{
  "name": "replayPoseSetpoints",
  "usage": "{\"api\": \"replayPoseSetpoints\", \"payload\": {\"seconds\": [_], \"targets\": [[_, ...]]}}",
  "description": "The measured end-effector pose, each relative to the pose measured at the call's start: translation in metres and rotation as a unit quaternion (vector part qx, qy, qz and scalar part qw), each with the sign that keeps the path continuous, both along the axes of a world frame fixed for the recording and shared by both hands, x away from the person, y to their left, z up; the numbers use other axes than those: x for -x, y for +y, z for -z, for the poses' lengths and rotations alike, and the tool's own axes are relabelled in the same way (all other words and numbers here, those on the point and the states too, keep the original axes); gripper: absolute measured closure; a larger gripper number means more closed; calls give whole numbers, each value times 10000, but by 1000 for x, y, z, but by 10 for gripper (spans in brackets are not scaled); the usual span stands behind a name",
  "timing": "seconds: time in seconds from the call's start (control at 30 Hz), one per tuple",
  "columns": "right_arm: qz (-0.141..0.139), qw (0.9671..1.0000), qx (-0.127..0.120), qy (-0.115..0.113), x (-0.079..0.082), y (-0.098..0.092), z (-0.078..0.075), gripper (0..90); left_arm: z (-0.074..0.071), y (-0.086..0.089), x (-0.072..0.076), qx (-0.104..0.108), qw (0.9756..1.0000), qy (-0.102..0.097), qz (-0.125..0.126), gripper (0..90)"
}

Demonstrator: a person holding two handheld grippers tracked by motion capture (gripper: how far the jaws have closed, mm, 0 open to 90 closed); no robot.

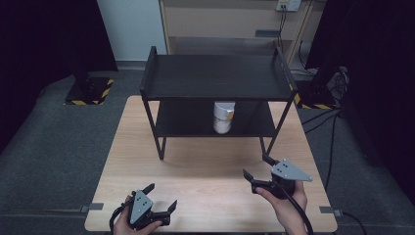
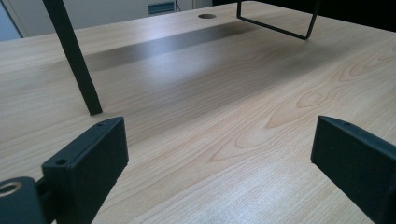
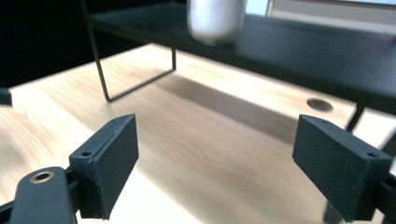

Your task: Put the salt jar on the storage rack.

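We see a wooden table (image 1: 205,181) bearing a black two-tier rack (image 1: 215,78) at its far half. A white jar (image 1: 223,117) stands upright on the rack's lower shelf, near the middle. Our right gripper (image 1: 258,165) hovers over the table's right front, jaws wide apart and empty. Our left gripper (image 1: 161,196) sits at the front edge, jaws likewise spread on nothing.
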State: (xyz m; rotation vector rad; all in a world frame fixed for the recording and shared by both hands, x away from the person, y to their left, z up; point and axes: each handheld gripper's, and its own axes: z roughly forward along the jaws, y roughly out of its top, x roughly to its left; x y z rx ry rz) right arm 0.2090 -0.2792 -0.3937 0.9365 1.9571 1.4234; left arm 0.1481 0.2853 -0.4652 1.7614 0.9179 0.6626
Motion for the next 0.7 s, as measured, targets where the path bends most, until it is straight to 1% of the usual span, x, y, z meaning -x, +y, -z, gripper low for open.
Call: {"api": "replayPoseSetpoints", "payload": {"seconds": [0.2, 0.27, 0.37, 0.53, 0.7], "targets": [[103, 9997, 76, 222, 17, -7, 21, 143, 1, 0, 0, -19, 10000, 2, -32, 28], [119, 9995, 98, 275, 21, -8, 28, 143, 1, 0, 0, -30, 10000, 11, -45, 28], [199, 9993, 96, 294, 28, -8, 38, 143, 1, 0, 0, -32, 10000, 18, -60, 28], [331, 9986, 120, 398, 34, -10, 49, 141, 2, 0, -2, -66, 9999, 31, -80, 28], [443, 9972, 248, 541, 39, -10, 58, 140, 3, 0, -4, -136, 9999, 54, -84, 28]]}}
